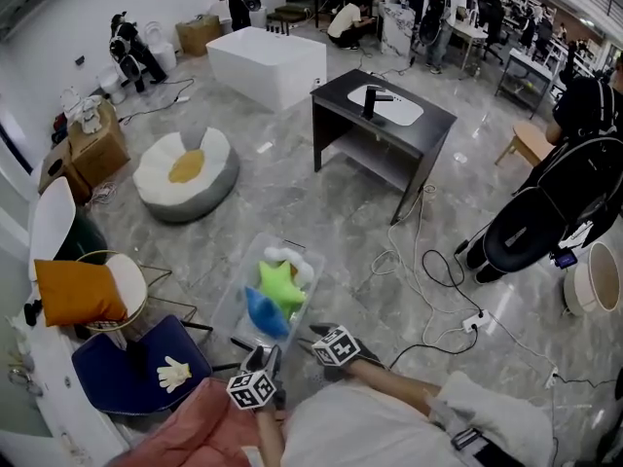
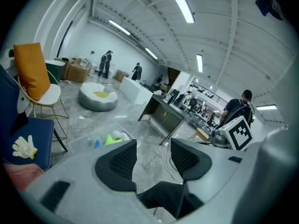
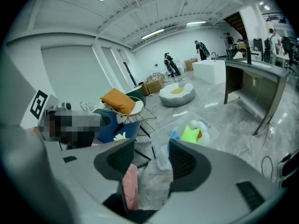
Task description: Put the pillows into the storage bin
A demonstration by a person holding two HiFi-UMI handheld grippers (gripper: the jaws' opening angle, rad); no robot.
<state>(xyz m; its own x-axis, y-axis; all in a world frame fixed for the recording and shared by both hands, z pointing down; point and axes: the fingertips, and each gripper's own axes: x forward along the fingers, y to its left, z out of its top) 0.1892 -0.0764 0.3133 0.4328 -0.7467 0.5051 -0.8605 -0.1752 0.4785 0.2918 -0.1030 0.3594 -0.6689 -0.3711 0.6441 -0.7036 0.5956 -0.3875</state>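
Hovering at the near end of the clear storage bin, which is holding a green star pillow, a blue pillow and a white pillow, we are judging the job part done. Left of the bin, an orange pillow is leaning on a round chair and a small hand-shaped pillow is lying on a blue seat, both waiting for pickup. We are carrying the left gripper and right gripper with jaws partly apart and empty, probably ready to reach for those.
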